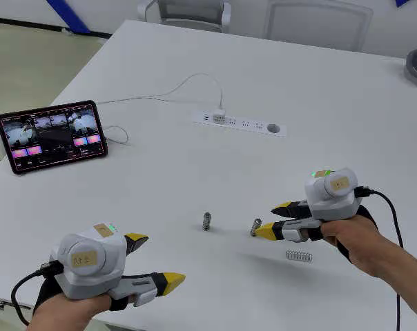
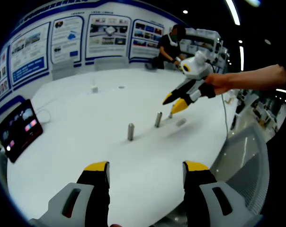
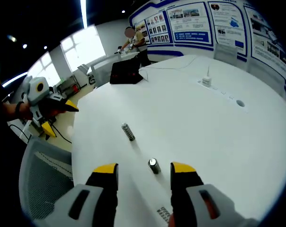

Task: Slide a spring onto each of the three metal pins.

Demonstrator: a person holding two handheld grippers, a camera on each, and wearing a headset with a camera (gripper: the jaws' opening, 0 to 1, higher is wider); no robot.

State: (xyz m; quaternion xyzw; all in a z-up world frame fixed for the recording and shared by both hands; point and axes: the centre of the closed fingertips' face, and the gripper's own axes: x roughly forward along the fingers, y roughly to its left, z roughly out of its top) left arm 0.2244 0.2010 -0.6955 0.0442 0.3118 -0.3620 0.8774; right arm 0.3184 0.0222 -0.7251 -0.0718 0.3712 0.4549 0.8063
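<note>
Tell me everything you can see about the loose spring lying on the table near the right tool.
The loose spring is a short, silvery metal coil with evenly spaced turns. It lies on its side on the white table, its axis running roughly left to right in the head view, just nearer the person than the open right tool. Only the tabletop touches it; nothing grips it.

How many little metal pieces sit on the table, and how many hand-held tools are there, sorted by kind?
Upright pins: 2
Loose spring, lying flat: 1
Hand-held tools: 2, the left tool and the right tool, both open
Total: 5
</note>
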